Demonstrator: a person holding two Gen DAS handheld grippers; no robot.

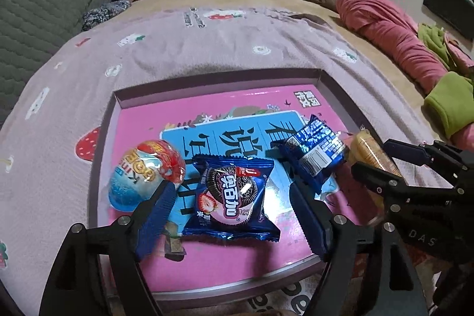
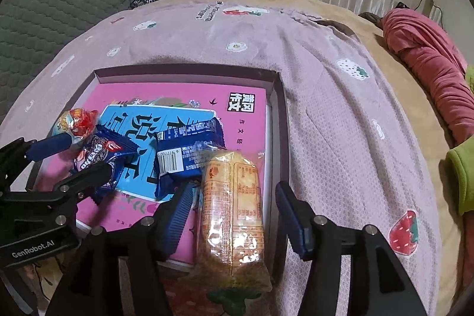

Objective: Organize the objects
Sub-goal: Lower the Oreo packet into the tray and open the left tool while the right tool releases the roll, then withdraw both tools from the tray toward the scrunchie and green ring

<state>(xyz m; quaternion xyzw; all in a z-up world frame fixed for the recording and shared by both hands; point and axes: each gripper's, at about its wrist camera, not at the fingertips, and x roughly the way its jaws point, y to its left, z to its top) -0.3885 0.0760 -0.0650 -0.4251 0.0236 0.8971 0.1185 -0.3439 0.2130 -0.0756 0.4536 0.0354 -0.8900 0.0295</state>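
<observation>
Both grippers hang over the shallow pink tray (image 1: 207, 280) on the bedspread (image 1: 177, 49). The left gripper (image 1: 234, 197) is spread wide and grips nothing, its fingers straddling the Oreo packet (image 1: 231, 194), which lies flat mid-tray beside the foil egg (image 1: 148, 171). The right gripper (image 2: 234, 215) is likewise wide open, empty, bracketing the cracker pack (image 2: 234, 203) along the tray's right edge, next to the second blue packet (image 2: 186, 150). All look light and crinkly, their film likely slippery. The crackers probably crush easily, so a gentle pinch across the pack's middle seems wisest.
</observation>
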